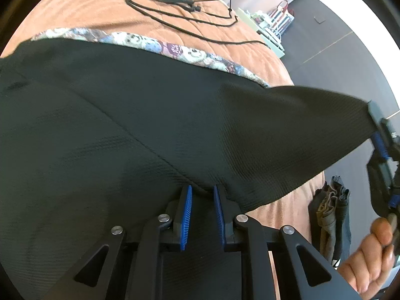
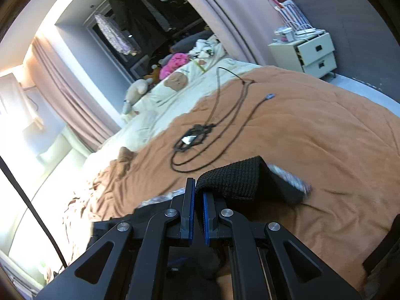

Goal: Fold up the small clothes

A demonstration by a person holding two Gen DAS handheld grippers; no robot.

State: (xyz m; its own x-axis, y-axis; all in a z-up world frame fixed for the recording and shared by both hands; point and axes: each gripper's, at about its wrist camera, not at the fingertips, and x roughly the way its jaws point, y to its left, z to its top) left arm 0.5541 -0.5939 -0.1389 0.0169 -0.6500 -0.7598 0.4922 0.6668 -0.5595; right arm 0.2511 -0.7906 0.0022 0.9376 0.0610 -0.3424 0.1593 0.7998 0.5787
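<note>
A black ribbed garment (image 1: 150, 125) stretches across the left wrist view, lifted above the orange bedspread (image 1: 100, 7). My left gripper (image 1: 202, 187) is shut on its near edge, with a fold of fabric pinched between the blue pads. At the far right, my right gripper (image 1: 372, 115) holds the garment's stretched corner, with a hand (image 1: 375, 257) behind it. In the right wrist view my right gripper (image 2: 197, 182) is shut on that black knit corner (image 2: 240, 177), which folds over the right finger.
A patterned cloth (image 1: 150, 43) lies under the garment's far edge. A black cable with a small device (image 2: 192, 140) loops on the bedspread (image 2: 312, 130) beyond. Folded dark clothes (image 1: 330, 207) sit at the right. Pillows and soft toys (image 2: 175, 62) and a white nightstand (image 2: 312, 52) stand further off.
</note>
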